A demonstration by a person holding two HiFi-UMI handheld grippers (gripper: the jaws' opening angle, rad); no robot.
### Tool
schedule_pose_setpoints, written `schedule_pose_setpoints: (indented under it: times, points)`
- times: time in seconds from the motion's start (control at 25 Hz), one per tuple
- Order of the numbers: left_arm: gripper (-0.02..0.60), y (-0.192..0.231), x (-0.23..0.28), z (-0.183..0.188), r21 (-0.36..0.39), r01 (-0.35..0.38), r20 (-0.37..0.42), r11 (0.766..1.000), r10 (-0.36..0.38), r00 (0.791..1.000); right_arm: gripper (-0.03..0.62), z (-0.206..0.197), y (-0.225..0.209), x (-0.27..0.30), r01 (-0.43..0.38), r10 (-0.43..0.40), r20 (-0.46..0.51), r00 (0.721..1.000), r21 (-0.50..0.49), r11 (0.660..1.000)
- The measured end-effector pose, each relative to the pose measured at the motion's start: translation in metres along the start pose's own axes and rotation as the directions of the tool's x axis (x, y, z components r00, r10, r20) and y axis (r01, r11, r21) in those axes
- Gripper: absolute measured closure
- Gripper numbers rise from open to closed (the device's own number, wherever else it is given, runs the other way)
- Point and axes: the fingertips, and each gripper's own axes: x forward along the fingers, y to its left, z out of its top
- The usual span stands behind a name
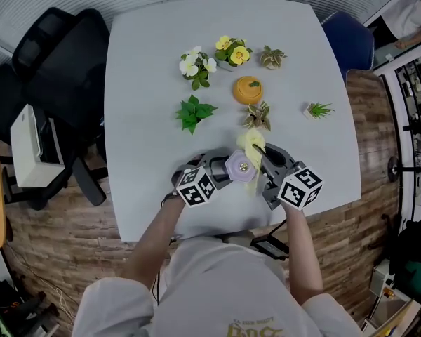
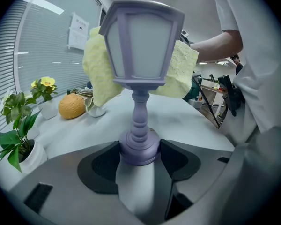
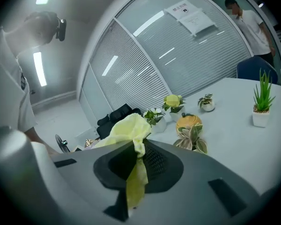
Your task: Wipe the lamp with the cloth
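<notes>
A small lilac lantern-shaped lamp [image 2: 141, 46] stands upright between the jaws of my left gripper [image 2: 139, 154], which is shut on its round base. From the head view the lamp [image 1: 240, 166] shows from above, held over the near part of the white table [image 1: 147, 69]. A pale yellow cloth [image 3: 126, 130] is pinched in my right gripper [image 3: 133, 165], which is shut on it. The cloth [image 2: 99, 64] drapes behind and around the lamp's head on both sides. In the head view the cloth [image 1: 252, 146] lies just beyond the lamp, with the right gripper [image 1: 266, 170] at its right.
On the table stand a white-flowered plant [image 1: 195, 66], a yellow-flowered plant [image 1: 231, 50], a leafy green plant [image 1: 192, 112], an orange pumpkin-shaped pot [image 1: 248, 90] and small succulents [image 1: 257, 116]. A black chair [image 1: 63, 62] stands left of the table. A person is at the far right.
</notes>
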Motion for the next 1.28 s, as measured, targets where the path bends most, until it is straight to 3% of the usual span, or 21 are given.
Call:
schedule_pose_setpoints:
  times: [0.24,0.56,1.28]
  points:
    - [0.307,0.000,0.000,0.000,-0.004,0.001,-0.002,1.000,-0.001,1.000,0.556,-0.001,0.002,0.005,-0.155,0.150,0.052,0.987,0.105,0.982]
    - [0.308,0.000,0.000,0.000,-0.003,0.002,-0.002,1.000,-0.002,1.000,0.556,-0.006,0.002,0.013,-0.225,0.221,0.046,0.974,0.142,0.964]
    - [0.307,0.001,0.000,0.000,-0.007,0.006,-0.005,1.000,-0.006,1.000,0.556,-0.033,-0.007,0.020,-0.160,0.167,-0.063,0.984,0.105,0.982]
